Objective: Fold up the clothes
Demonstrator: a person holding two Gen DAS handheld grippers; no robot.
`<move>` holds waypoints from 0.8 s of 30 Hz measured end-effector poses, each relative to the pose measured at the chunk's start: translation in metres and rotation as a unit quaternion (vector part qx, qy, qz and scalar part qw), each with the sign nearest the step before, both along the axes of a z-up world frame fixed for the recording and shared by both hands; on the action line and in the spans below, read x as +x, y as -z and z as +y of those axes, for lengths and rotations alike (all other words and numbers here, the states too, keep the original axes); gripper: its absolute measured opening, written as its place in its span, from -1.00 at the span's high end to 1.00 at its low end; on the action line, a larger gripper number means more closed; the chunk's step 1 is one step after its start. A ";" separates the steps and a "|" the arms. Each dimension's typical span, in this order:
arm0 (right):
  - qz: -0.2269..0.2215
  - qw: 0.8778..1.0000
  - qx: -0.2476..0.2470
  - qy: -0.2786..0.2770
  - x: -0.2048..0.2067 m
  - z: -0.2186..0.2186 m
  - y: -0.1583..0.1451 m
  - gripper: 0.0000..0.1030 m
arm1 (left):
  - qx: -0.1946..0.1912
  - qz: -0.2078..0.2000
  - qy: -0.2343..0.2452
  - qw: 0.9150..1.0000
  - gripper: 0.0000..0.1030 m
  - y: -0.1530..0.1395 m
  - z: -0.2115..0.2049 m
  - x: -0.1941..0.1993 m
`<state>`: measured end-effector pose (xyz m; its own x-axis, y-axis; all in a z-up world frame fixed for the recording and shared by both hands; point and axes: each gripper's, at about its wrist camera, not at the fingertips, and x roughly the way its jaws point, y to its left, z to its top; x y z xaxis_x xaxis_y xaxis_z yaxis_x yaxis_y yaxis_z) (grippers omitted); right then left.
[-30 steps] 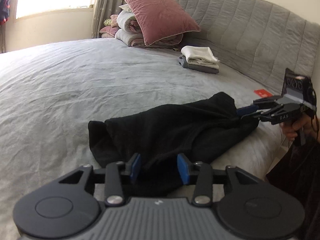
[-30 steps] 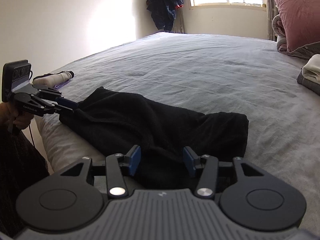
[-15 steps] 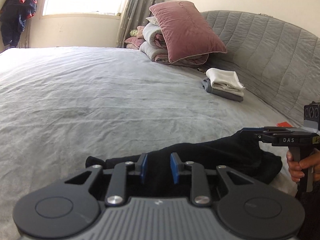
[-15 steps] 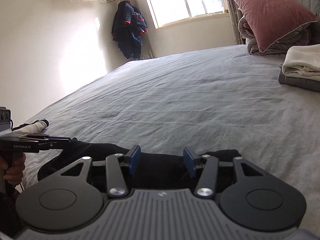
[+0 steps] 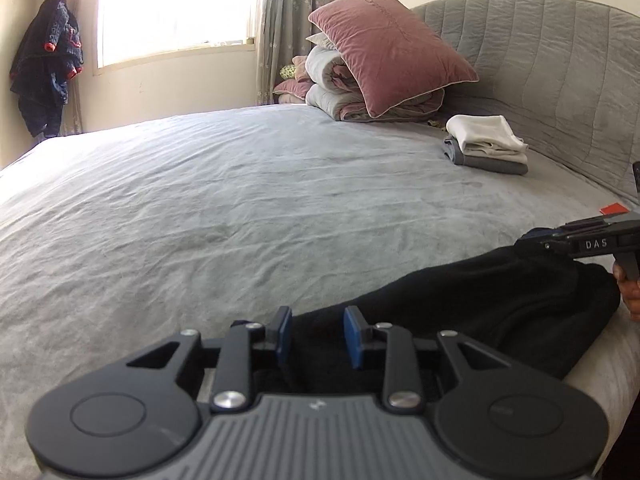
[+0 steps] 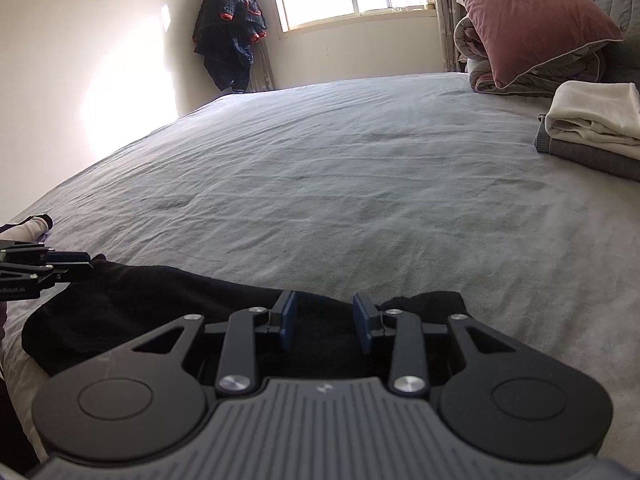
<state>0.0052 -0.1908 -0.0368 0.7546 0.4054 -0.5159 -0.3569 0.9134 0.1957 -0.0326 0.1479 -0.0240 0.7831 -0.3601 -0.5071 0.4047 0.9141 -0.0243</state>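
Observation:
A black garment (image 5: pixel 472 304) lies bunched along the near edge of the grey bed (image 5: pixel 248 208); it also shows in the right wrist view (image 6: pixel 152 300). My left gripper (image 5: pixel 318 336) is open, low over the garment's left end, with black cloth between its blue pads. My right gripper (image 6: pixel 327 322) is open over the garment's right end, cloth between its pads too. Each gripper shows side-on in the other's view, the right one (image 5: pixel 560 240) and the left one (image 6: pixel 52 264), both at the garment's ends.
A folded white and grey stack (image 5: pixel 486 146) sits near the grey headboard (image 5: pixel 540 60). A pink pillow on rolled bedding (image 5: pixel 384 68) stands at the back. A dark jacket (image 5: pixel 44 64) hangs by the window. A red card (image 5: pixel 614 209) lies at the bed's right edge.
Both grippers have dropped low to the garment's ends and the views have tilted up. The left jaws narrowed half a second ago and have widened again. The garment lies flatter along the edge.

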 end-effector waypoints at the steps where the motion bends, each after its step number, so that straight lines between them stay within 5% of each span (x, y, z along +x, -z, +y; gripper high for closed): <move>1: -0.005 1.000 -0.002 -0.006 -0.002 0.005 -0.002 0.30 | -0.002 0.000 0.009 1.000 0.43 0.000 -0.007 0.002; 5: -0.015 0.999 -0.004 -0.041 -0.001 0.032 -0.005 0.30 | -0.001 0.007 0.052 0.999 0.71 0.001 -0.039 0.010; 11: -0.022 0.997 -0.028 -0.074 0.007 0.067 -0.001 0.30 | 0.013 0.022 0.071 0.997 0.71 0.012 -0.077 0.029; 14: -0.005 0.994 -0.070 -0.087 0.011 0.080 0.011 0.31 | 0.066 0.030 0.091 0.993 0.71 0.028 -0.090 0.028; 17: -0.031 0.988 -0.115 -0.099 0.001 0.087 0.021 0.30 | 0.109 0.005 0.105 0.989 0.69 0.032 -0.096 0.017; 24: -0.063 0.985 -0.121 -0.108 -0.023 0.075 0.007 0.21 | 0.102 -0.017 0.121 0.987 0.37 0.022 -0.082 -0.010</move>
<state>-0.0177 -0.1161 -0.0442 0.7287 0.4402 -0.5246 -0.5560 0.8275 -0.0780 -0.0423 0.0664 -0.0462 0.7047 -0.4310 -0.5636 0.6085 0.7756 0.1677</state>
